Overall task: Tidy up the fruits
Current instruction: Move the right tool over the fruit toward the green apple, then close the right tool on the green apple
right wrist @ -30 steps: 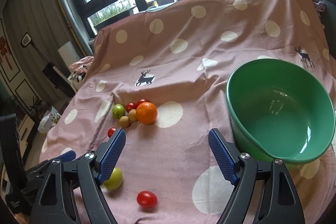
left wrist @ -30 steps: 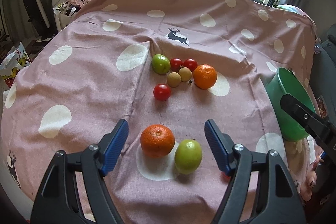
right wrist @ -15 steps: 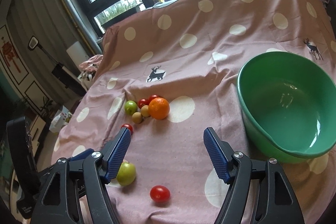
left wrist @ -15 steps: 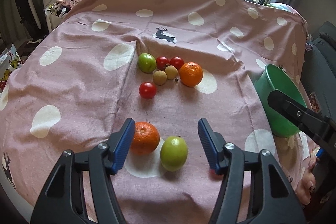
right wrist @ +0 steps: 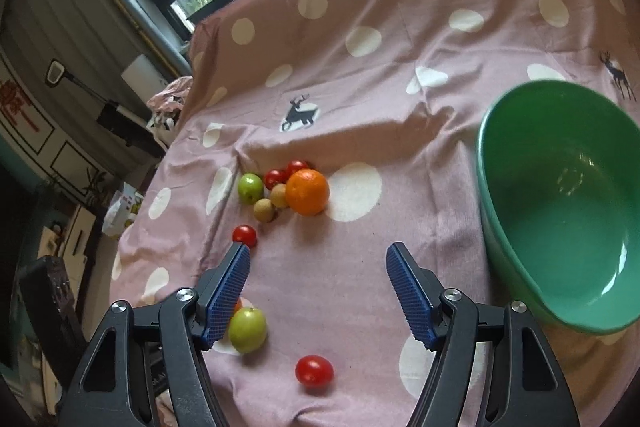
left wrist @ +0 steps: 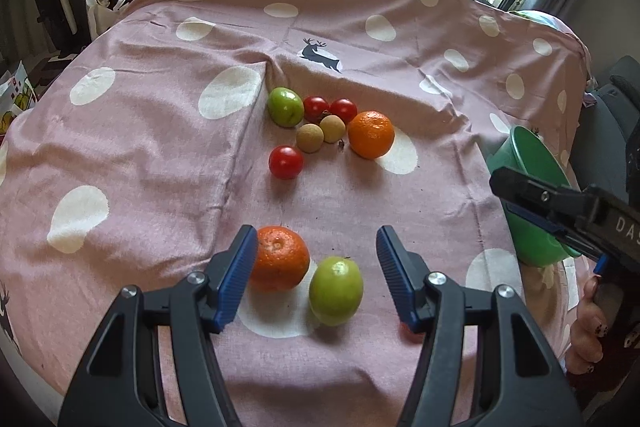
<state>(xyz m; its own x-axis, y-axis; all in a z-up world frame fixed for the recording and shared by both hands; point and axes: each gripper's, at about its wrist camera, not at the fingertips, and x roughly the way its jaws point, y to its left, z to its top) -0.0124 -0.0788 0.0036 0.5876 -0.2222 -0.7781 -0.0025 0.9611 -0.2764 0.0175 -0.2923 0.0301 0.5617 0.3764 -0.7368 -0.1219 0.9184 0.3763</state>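
In the left wrist view an orange (left wrist: 280, 259) and a green fruit (left wrist: 336, 289) lie side by side on the pink spotted cloth (left wrist: 140, 147). My left gripper (left wrist: 316, 267) is open and frames both, its left pad close beside the orange. Farther off sits a cluster: a green fruit (left wrist: 285, 107), two red tomatoes (left wrist: 316, 107), two tan fruits (left wrist: 310, 138), an orange (left wrist: 371, 134) and a lone tomato (left wrist: 285, 162). My right gripper (right wrist: 320, 291) is open with its jaws closing over bare cloth. A red tomato (right wrist: 314, 371) lies just below it.
A green bowl (right wrist: 560, 247) with nothing inside stands on the cloth at the right, also visible as the bowl (left wrist: 532, 163) behind the right gripper (left wrist: 520, 199). A hand (left wrist: 588, 327) holds that gripper. Windows back the scene; clutter and bags lie off the left edge.
Both grippers' jaws have narrowed. The right gripper has swung left, so the bowl sits farther right in its view and the near green fruit and tomato show closer.
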